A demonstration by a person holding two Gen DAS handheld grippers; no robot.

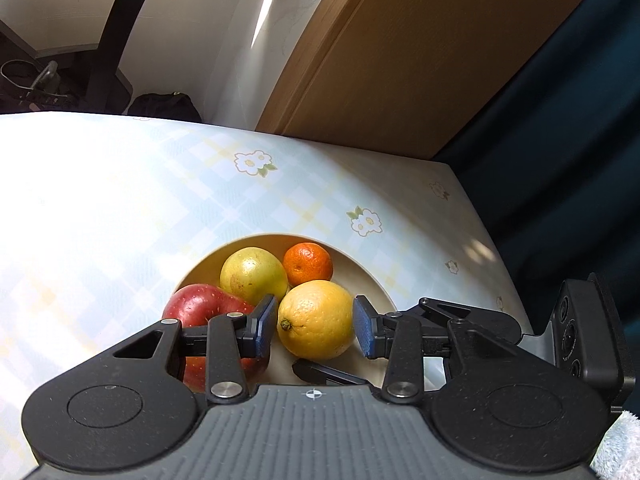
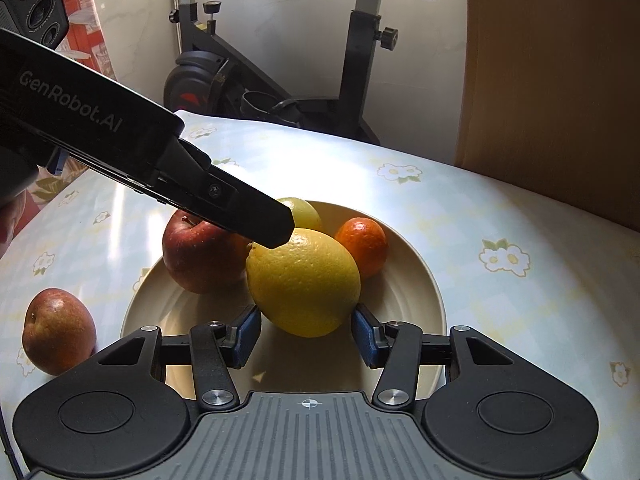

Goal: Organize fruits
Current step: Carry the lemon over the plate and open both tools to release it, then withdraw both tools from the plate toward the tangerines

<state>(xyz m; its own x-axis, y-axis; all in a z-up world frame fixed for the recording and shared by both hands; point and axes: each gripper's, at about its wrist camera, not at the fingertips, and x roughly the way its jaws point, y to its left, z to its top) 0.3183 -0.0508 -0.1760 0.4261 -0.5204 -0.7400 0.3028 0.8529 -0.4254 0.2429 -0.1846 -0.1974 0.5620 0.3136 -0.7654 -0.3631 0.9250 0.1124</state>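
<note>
On desk, cream bowl [image 2: 424, 280] holds big yellow citrus [image 2: 302, 280], red apple [image 2: 200, 256], mandarin [image 2: 362, 246], pale fruit [image 1: 252, 276] — reddish fruit [image 2: 58, 330] lies outside, beside bowl. Left tool [image 1: 315, 324] part-open, pads flanking citrus, contact unclear; right tool [image 2: 306, 334] part-open, just short. Best: one tool squeezes citrus mid-width, lifts straight.

White lettering "GenRobot.AI" runs along the black body of the left tool [image 2: 276, 228]; seemingly nothing else legible.
</note>
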